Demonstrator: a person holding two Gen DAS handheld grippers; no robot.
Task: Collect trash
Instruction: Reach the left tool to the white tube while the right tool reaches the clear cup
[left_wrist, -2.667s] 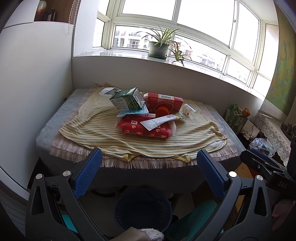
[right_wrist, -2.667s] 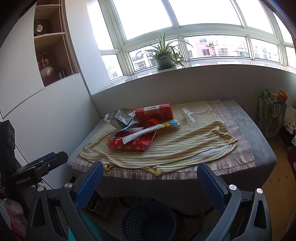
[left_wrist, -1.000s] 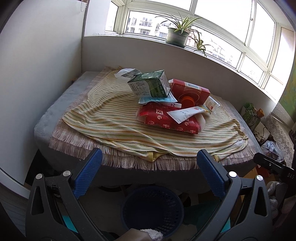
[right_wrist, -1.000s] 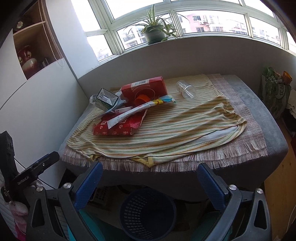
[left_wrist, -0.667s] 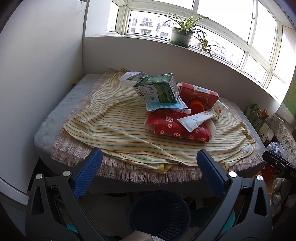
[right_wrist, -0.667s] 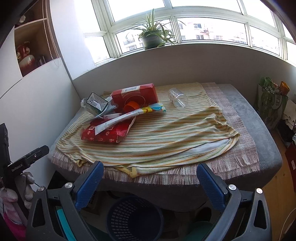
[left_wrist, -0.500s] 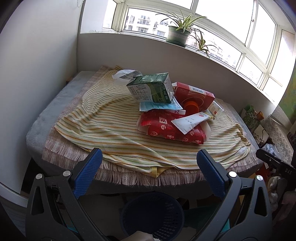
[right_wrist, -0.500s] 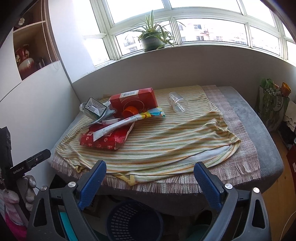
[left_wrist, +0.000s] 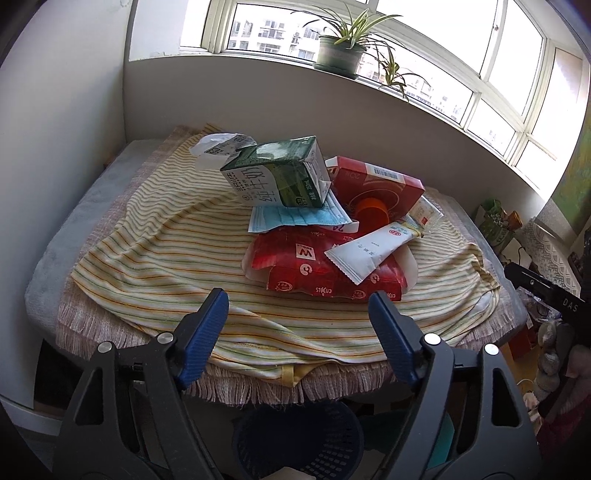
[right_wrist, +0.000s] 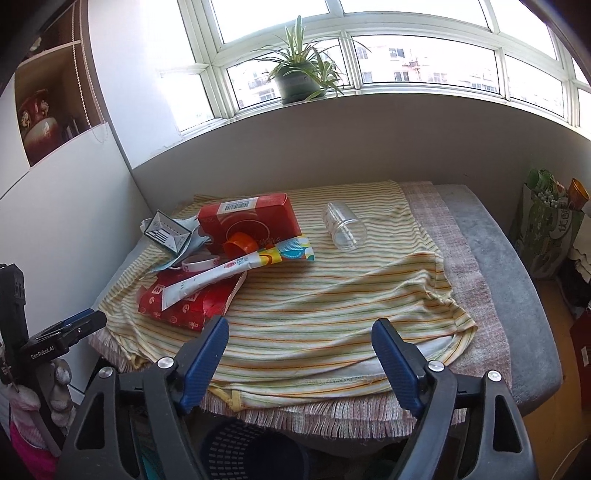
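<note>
The trash pile, a green milk carton (left_wrist: 275, 175), red box (left_wrist: 376, 184), red wrapper (left_wrist: 325, 273) and white sachet (left_wrist: 369, 251), lies on the striped cloth (left_wrist: 155, 258) over the tabletop; a clear cup (right_wrist: 344, 226) lies apart. This looks like the approach step: next, reach a piece and grip it. Both the left gripper (left_wrist: 297, 317) and right gripper (right_wrist: 300, 341) have just been closing partway, with the fingers parted and empty, and the pile looms nearer than 1 second ago. A blue basket (left_wrist: 299, 439) waits below.

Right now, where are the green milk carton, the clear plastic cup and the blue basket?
green milk carton (left_wrist: 275, 175), left wrist view, printed side.
clear plastic cup (right_wrist: 343, 226), right wrist view, its wall.
blue basket (left_wrist: 295, 439), left wrist view, inner mesh.
</note>
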